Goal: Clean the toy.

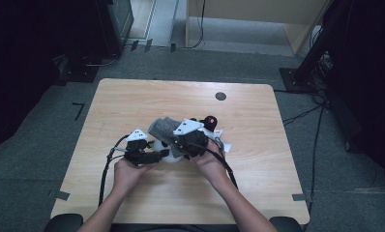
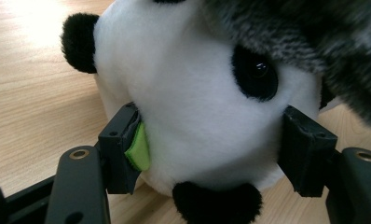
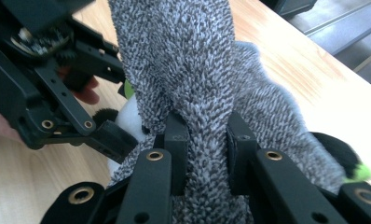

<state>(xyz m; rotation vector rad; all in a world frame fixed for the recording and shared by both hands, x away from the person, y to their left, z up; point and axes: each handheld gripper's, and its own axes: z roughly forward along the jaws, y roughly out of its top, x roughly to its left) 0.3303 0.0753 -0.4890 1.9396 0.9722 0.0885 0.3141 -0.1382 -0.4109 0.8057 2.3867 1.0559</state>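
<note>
Here, a plush panda (image 2: 193, 116) is being steadied mid-tabletop (image 1: 132, 96) by the left claw (image 2: 216, 149), half-open jaws pressing its head, so the grey fuzzy garment (image 3: 197, 93), pinched in the nearly shut right claw (image 3: 207, 158), is being pulled toward 12 o'clock.

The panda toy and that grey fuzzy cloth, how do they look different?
The panda toy is white with black ears and eye patches; the grey cloth is speckled grey throughout. The panda toy is round and plump; the grey cloth is floppy and drapes over it. Both are soft and fuzzy, each gripped by a hand-held gripper.
</note>
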